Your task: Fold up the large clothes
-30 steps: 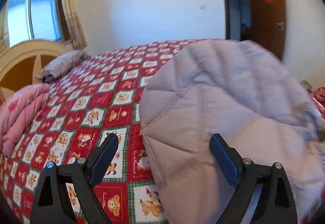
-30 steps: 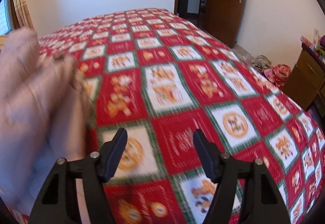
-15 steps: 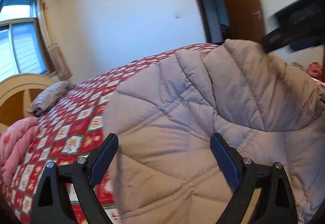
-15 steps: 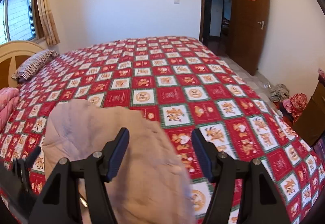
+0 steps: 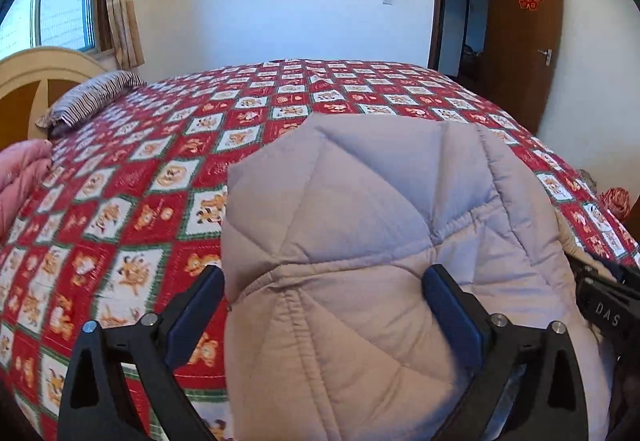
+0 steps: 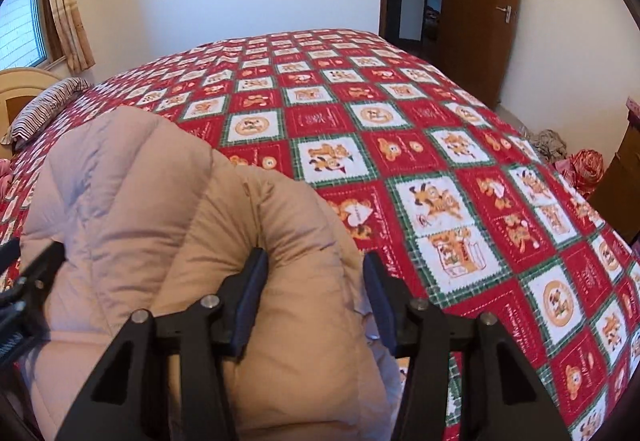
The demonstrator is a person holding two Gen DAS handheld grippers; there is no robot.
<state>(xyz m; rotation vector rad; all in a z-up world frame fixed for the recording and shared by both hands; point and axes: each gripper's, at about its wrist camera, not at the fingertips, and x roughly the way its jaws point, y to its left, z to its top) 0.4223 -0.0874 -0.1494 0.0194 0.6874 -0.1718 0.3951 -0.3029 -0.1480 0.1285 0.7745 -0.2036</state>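
A large beige quilted puffer coat (image 5: 360, 241) lies bunched on the red patterned bed cover (image 5: 132, 201) near the bed's front edge. My left gripper (image 5: 322, 305) is open, its fingers wide apart around the coat's padded edge. In the right wrist view the same coat (image 6: 160, 221) fills the lower left. My right gripper (image 6: 314, 293) has narrowed on a thick roll of the coat, with padding bulging between the fingers. The right gripper's body (image 5: 604, 305) shows at the right edge of the left wrist view.
A striped pillow (image 5: 92, 97) and a pink quilt (image 5: 20, 177) lie by the cream headboard (image 5: 36, 73) at the left. A brown door (image 6: 476, 13) stands open at the far right. A wooden cabinet (image 6: 616, 177) and a clothes pile (image 6: 580, 165) sit right of the bed.
Both grippers have come down and in over the coat. The right gripper has narrowed from wide open onto a roll of the coat. The left gripper stays open.
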